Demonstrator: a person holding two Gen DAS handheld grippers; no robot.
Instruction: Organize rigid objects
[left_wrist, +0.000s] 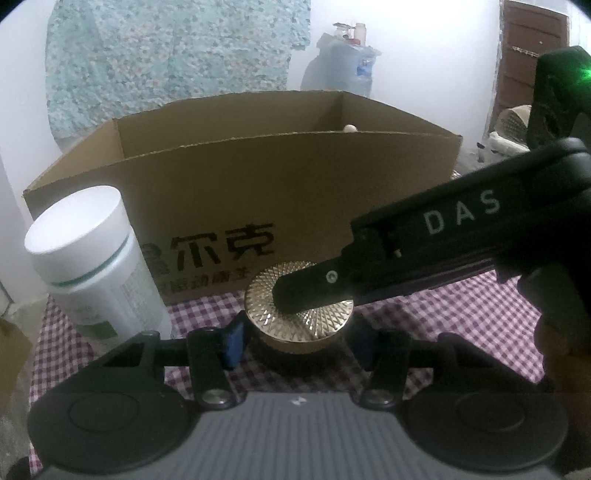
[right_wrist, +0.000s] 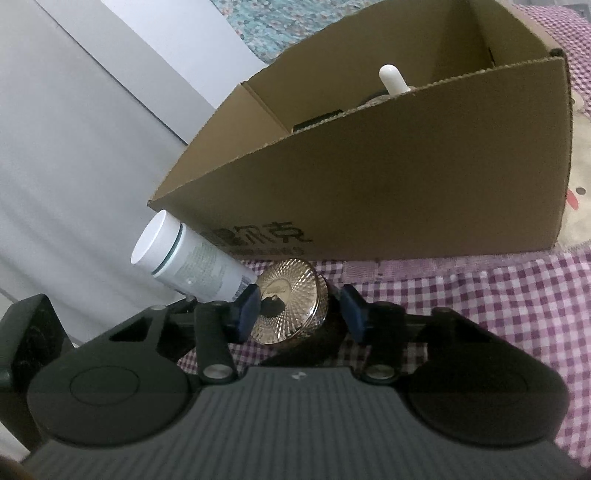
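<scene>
Gold-lidded jar (left_wrist: 298, 314) lower centre: rigid, probably heavy, slippery. Left gripper (left_wrist: 295, 341) and right gripper (right_wrist: 301, 310) half-spread around it, contact unclear; best gripped below the lid.

From my left wrist camera, the right gripper's finger (left_wrist: 306, 291) covers the middle of the gold lid (left_wrist: 299, 314), and the jar's dark body below sits mostly behind my own fingers. I cannot tell whether either gripper's pads press on the jar. The cardboard box (right_wrist: 406, 177) hides its contents: only a white rounded tip (right_wrist: 392, 79) and a dark shape show above the wall. Shelf items behind are too blurred to name.
</scene>
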